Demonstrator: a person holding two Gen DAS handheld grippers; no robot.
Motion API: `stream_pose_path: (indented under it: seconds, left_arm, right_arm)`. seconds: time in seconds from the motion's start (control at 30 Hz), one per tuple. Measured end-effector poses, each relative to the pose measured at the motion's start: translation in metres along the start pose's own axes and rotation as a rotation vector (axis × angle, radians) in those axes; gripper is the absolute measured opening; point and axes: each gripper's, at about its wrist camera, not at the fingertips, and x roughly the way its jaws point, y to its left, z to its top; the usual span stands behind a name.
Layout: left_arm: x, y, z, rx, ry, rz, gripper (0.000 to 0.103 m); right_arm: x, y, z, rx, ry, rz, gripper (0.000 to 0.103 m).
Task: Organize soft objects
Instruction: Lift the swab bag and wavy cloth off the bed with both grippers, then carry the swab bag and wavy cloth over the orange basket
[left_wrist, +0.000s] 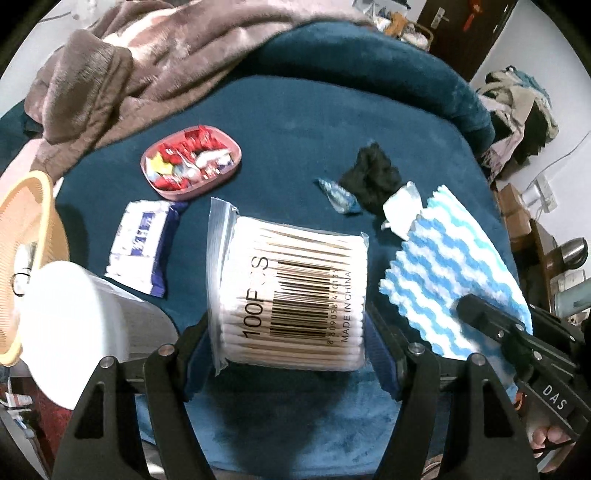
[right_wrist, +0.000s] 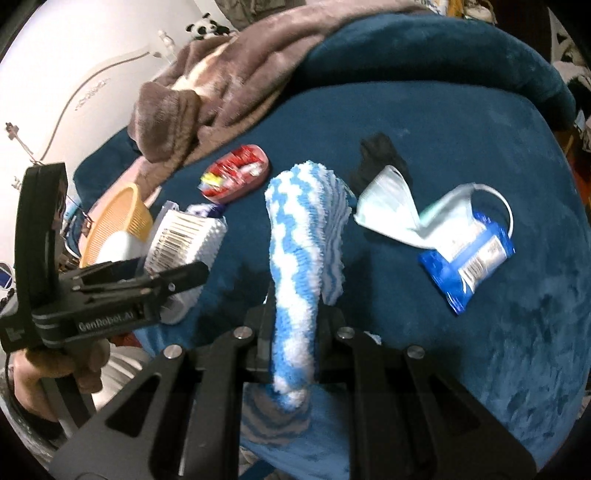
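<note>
Cloth (right_wrist: 306, 236), blue-and-white striped and fluffy, hangs pinched in the right claw (right_wrist: 295, 354), whose jaws are pressed nearly together on its lower end, above the blue bed (right_wrist: 480, 350). The left claw (left_wrist: 291, 343) stands wide but grips a swab bag (left_wrist: 291, 288) between its pads, also lifted off the bed. So two items are in hand, neither yet put away. An orange basket (left_wrist: 26, 229) sits at the bed's left edge with a white tub (left_wrist: 77, 325) in front of it; whether the basket is the intended destination cannot be told. Left on the bed are a black cloth (left_wrist: 373, 177), a face mask (right_wrist: 391, 206), a blue wipes pack (right_wrist: 469, 254), a tissue pack (left_wrist: 140, 247), a candy (left_wrist: 340, 195) and a pink tray (left_wrist: 192, 162) of wrappers. A brown blanket (left_wrist: 155, 66) lies crumpled at the back. Judging by this, most sorting remains.
</note>
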Motion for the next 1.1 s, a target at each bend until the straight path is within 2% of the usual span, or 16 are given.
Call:
stream_pose_path:
  seconds: [0.33, 0.57, 1.1]
  left_arm:
    - [-0.051, 0.025, 0.011, -0.048, -0.104, 0.004, 0.073]
    - [-0.079, 0.056, 0.013, -0.104, -0.162, 0.024, 0.073]
    - [-0.115, 0.142, 0.001, -0.268, -0.224, 0.092, 0.073]
  right_arm:
    - [-0.005, 0.050, 0.030, -0.081, -0.051, 0.039, 0.013]
    - [0.001, 0.086, 0.044, -0.145, -0.064, 0.072, 0.013]
    - [0.025, 0.163, 0.061, -0.276, -0.059, 0.154, 0.013]
